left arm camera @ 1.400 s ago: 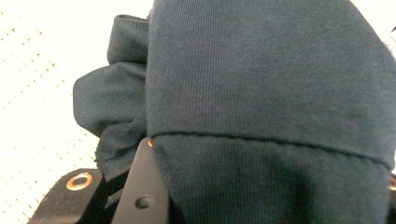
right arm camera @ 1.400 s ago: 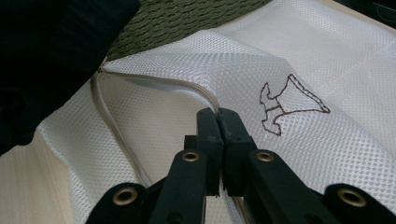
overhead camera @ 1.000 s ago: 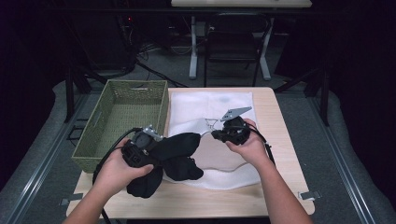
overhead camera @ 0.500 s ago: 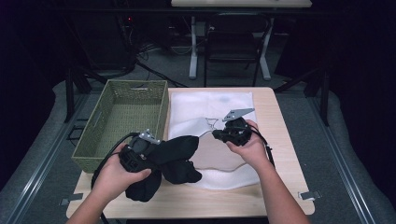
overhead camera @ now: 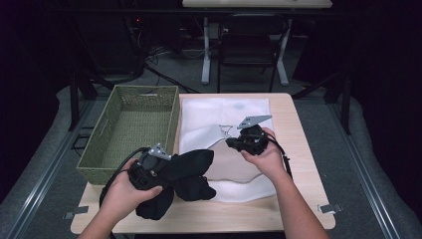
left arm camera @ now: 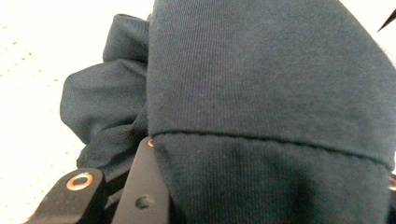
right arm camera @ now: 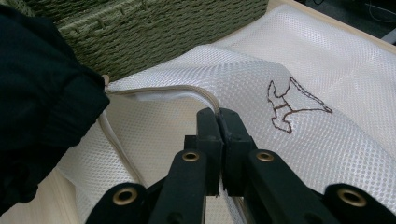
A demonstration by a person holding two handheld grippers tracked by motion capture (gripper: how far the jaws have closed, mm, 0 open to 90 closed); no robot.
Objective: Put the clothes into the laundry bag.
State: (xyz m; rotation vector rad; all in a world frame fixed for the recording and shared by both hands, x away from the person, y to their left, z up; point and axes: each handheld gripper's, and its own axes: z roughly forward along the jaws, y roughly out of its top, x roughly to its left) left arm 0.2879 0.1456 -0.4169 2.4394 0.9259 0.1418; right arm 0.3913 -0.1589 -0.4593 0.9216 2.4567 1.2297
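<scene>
Stuffing dark garment (overhead camera: 191, 174) into mesh bag (right arm camera: 261, 84)

Soft, limp, bulky; left gripper (overhead camera: 149, 169) clamped on cloth, right gripper (right arm camera: 218, 122) closed on bag's rim.

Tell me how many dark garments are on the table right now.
1. The dark garment is bunched at the table's front left, beside the wicker basket, held by the left gripper at the white mesh bag. More could be hidden underneath.

A green woven basket (overhead camera: 134, 127) sits on the table's (overhead camera: 293, 119) left side.
</scene>
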